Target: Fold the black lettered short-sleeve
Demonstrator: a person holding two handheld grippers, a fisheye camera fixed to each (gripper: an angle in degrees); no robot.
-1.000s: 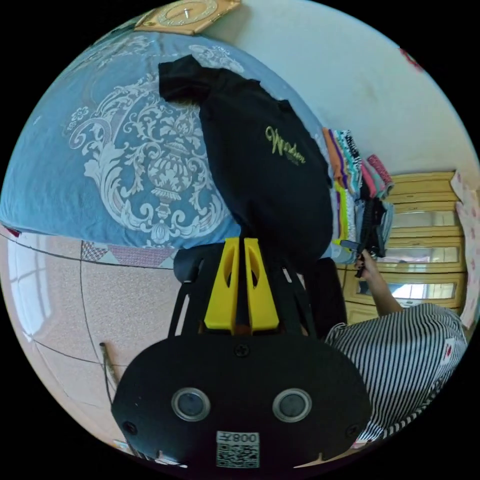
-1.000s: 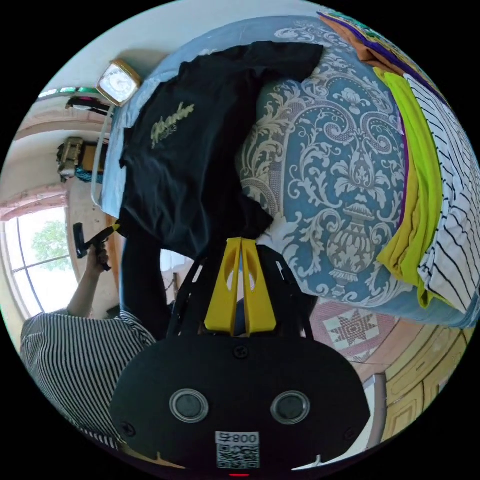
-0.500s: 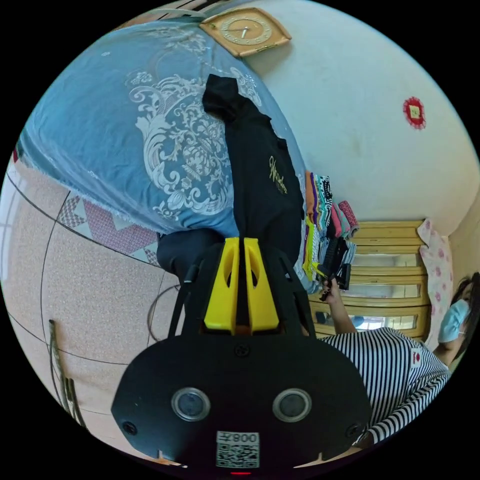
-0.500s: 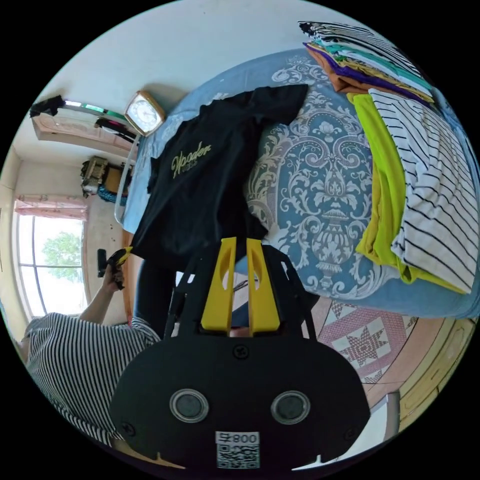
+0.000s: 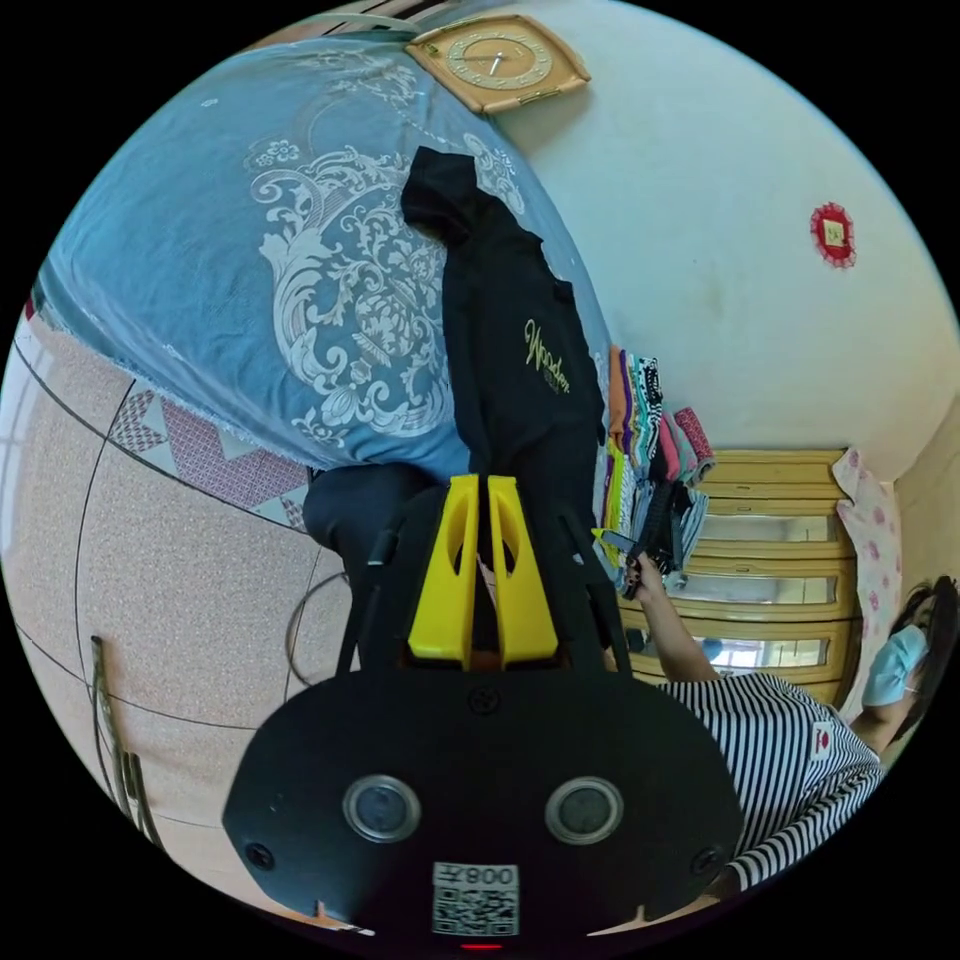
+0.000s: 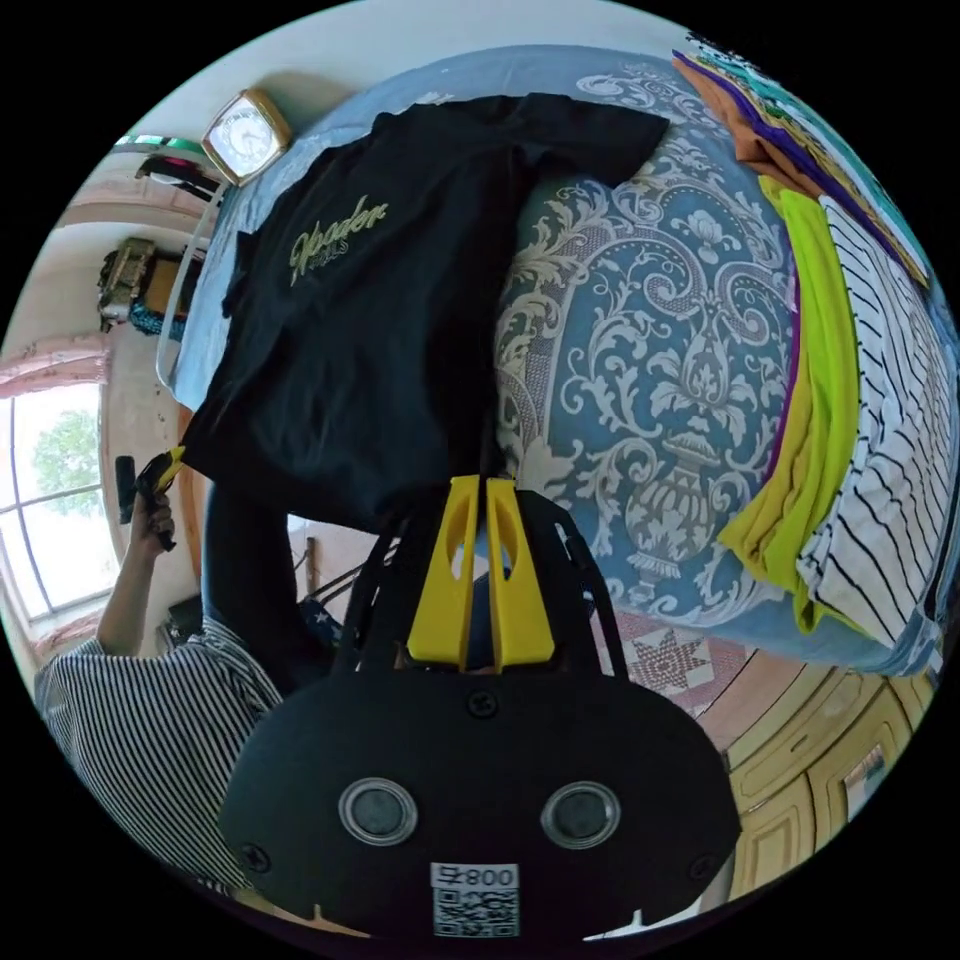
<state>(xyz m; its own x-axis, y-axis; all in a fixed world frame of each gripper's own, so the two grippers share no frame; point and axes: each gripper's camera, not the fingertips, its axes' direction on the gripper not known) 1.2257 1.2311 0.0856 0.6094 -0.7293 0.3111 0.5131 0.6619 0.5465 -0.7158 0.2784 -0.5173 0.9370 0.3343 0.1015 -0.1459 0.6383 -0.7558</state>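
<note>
Blue bedspread (image 6: pixel 690 330) with pale scrollwork covers the bed, and your black lettered short-sleeve (image 6: pixel 370 300) lies spread over it, hem hanging off the near edge above the speckled floor tiles (image 5: pixel 190 600). Your left tool (image 5: pixel 478 492) is clenched on that hem; your right tool (image 6: pixel 476 492) grips it likewise (jaws nearly touching). A clock (image 5: pixel 497 62) leans against the white wall (image 5: pixel 720 250), folded clothes (image 6: pixel 850 400) are stacked to the right, and wooden drawers (image 5: pixel 770 540) stand beyond.
</note>
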